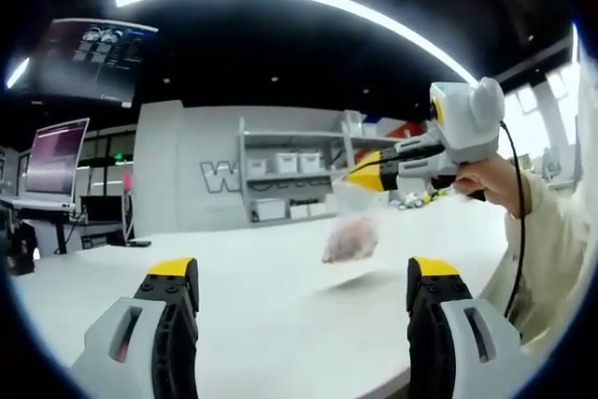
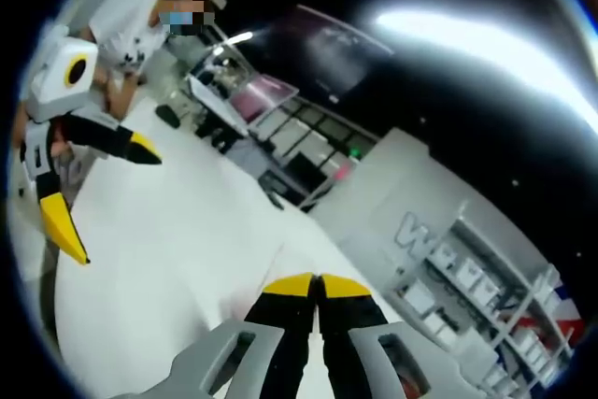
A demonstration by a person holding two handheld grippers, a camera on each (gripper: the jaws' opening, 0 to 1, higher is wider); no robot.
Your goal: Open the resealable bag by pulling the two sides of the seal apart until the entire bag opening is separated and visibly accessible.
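A clear resealable bag (image 1: pixel 350 235) with something pinkish inside hangs just above the white table (image 1: pixel 234 315). My right gripper (image 1: pixel 363 176), yellow-tipped, comes in from the right and is shut on the bag's top edge. In the right gripper view its jaws (image 2: pixel 318 285) are pressed together, and the bag itself is hard to make out there. My left gripper (image 1: pixel 304 273) stands wide open in front of the bag, apart from it, with nothing between its fingers. From the right gripper view, the left gripper (image 2: pixel 107 198) has its yellow tips spread over the table (image 2: pixel 177 259).
A hand (image 1: pixel 493 182) and pale sleeve hold the right gripper at the table's right edge. Shelves with white bins (image 1: pixel 290 179) stand behind the table by a grey wall. Monitors (image 1: pixel 56 156) sit at the far left. A person in a white shirt (image 2: pixel 126 21) stands behind the left gripper.
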